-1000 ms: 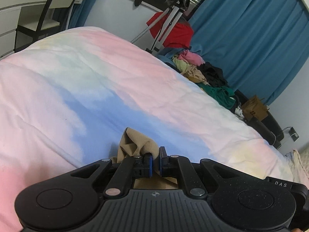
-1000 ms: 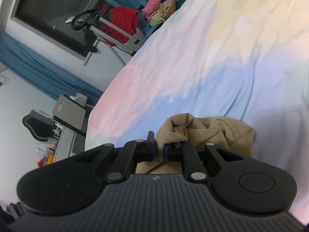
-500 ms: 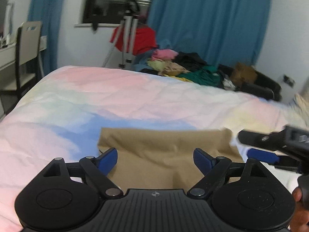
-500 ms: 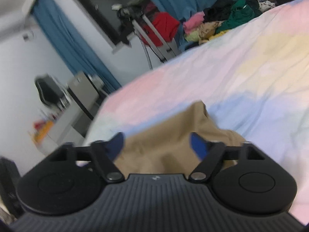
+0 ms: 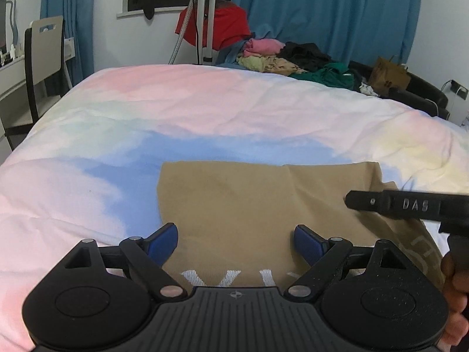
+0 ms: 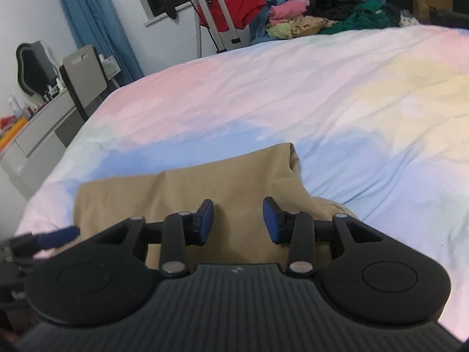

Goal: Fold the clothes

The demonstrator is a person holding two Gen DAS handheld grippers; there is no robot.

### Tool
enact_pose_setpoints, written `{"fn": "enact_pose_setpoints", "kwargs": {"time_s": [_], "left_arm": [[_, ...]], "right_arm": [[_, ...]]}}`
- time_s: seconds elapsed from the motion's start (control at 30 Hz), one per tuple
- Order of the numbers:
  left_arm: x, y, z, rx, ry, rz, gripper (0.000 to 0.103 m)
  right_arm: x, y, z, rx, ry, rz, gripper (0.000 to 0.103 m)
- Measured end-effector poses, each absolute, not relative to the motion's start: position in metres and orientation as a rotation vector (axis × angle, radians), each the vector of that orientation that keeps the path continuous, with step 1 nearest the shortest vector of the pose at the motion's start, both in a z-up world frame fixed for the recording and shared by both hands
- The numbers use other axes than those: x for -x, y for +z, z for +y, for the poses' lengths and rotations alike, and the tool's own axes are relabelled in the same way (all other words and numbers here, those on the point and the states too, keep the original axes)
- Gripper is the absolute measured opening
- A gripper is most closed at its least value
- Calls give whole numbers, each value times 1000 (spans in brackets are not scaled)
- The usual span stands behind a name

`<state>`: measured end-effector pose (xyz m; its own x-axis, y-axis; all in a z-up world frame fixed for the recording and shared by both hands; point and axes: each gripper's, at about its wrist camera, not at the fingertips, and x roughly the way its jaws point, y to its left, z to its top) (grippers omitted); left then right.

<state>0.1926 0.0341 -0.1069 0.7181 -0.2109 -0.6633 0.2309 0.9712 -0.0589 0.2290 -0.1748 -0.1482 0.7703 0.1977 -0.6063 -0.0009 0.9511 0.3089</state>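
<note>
A tan garment (image 5: pixel 249 205) with white lettering lies spread flat on the pastel bedspread (image 5: pixel 205 111). My left gripper (image 5: pixel 236 242) hovers over its near part, jaws wide open and empty. My right gripper (image 6: pixel 238 220) is open and empty above the same tan garment (image 6: pixel 205 187), whose right end is bunched up. The right gripper's black body shows at the right of the left wrist view (image 5: pixel 410 205). A blue fingertip (image 6: pixel 58 236) of the left gripper shows at the left edge of the right wrist view.
A pile of mixed clothes (image 5: pixel 293 58) lies beyond the far edge of the bed. A red garment hangs on a metal stand (image 5: pixel 205 17) by the window. A chair (image 5: pixel 44 47) and desk stand at the left. Blue curtains cover the back wall.
Both grippers were shut on the tan garment a second ago. They let go, opened wide and pulled back. The garment now lies spread flat on the bed.
</note>
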Motion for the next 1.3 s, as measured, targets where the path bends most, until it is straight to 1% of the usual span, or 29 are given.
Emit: {"fn": "enact_pose_setpoints", "kwargs": {"time_s": [0.13,0.4,0.57,0.7,0.87,0.97,1.13,1.27,1.3], "left_arm": [[-182,-99,41,-1,-263,721,88],[-124,-70,51,47,-310,665,88],[-96,-67,47,16,-297,648,88],[-89,-77,43,-6,-243,647,88],[-100,-100,45,4,-219,720,88],[-101,-100,57,119,-218,767,88],[-92,-84,79,310,-202,813,89],[-75,-77,97,504,-231,835,92],[-73,-80,100,555,-236,846,94]], "right_arm": [[-214,-139,-171,-305,115,665,42],[-144,-111,-161,-258,124,629,42],[-112,-102,-151,-191,111,602,42],[-113,-122,-149,-129,79,630,41],[-125,-151,-163,-234,87,698,40],[-124,-151,-164,-239,91,700,40],[-122,-152,-166,-245,95,700,40],[-123,-152,-166,-248,96,704,40],[-123,-152,-165,-249,95,705,40]]}}
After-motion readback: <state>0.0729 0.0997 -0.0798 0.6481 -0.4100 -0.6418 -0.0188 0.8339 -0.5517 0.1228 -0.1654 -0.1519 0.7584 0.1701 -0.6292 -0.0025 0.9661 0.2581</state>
